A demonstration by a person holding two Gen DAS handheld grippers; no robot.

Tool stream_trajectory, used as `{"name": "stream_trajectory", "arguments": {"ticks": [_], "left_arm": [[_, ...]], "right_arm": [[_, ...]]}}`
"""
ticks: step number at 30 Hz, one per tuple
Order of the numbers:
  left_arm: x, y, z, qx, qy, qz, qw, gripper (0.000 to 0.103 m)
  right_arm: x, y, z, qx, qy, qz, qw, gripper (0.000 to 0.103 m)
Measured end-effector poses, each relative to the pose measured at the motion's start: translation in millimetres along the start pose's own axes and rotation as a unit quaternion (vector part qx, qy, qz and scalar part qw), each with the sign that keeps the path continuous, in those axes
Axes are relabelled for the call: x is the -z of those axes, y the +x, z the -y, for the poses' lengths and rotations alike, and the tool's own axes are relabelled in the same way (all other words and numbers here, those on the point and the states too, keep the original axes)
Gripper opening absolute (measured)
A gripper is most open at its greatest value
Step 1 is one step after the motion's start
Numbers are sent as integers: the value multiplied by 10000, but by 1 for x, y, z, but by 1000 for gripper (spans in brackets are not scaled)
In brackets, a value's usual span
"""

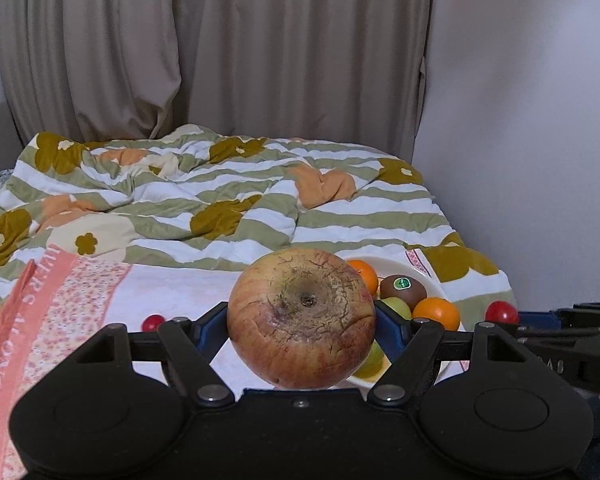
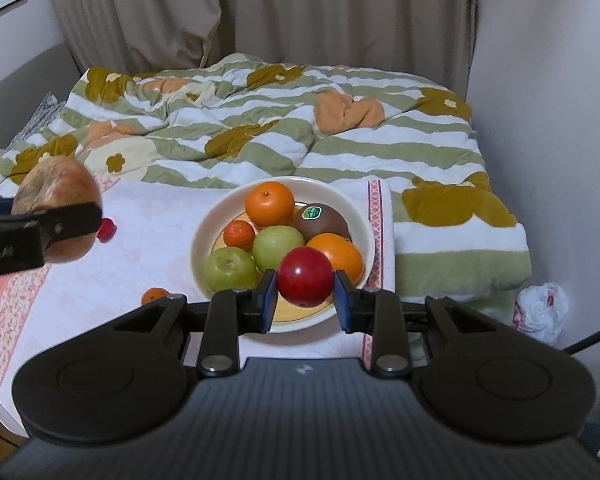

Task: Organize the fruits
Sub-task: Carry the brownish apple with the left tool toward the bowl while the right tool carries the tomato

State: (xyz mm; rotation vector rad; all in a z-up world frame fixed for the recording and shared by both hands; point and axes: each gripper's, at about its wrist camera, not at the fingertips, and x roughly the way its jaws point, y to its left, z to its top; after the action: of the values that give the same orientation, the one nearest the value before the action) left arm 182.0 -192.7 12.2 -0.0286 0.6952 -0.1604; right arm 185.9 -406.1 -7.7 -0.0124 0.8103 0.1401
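A large, blotchy red-yellow apple point(image 1: 300, 320) fills my left gripper point(image 1: 300, 316), whose blue pads press on its sides; the same apple point(image 2: 56, 196) shows at the left edge of the right wrist view. My right gripper point(image 2: 305, 280) is shut on a small round red fruit point(image 2: 305, 274), held just above the near rim of a cream plate point(image 2: 201, 236). On the plate lie an orange point(image 2: 269, 204), a kiwi point(image 2: 321, 222) with a green sticker, a small mandarin point(image 2: 239, 235) and two green fruits point(image 2: 278, 246).
The plate stands on a white and pink cloth point(image 2: 148, 240) spread over a bed. A small red fruit point(image 2: 106, 230) and a small mandarin point(image 2: 154, 295) lie loose on the cloth. A rumpled striped quilt point(image 2: 300, 128) lies behind, a white bag point(image 2: 542, 312) at right.
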Motion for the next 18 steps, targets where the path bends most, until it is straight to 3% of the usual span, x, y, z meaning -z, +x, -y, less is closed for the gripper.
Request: {"name": "stream_trajectory", "arguments": {"ticks": [18], "left_arm": [[-25, 125, 15, 406, 291, -755, 9959, 77]], "right_arm": [[-9, 60, 11, -99, 352, -429, 9984, 45]]}}
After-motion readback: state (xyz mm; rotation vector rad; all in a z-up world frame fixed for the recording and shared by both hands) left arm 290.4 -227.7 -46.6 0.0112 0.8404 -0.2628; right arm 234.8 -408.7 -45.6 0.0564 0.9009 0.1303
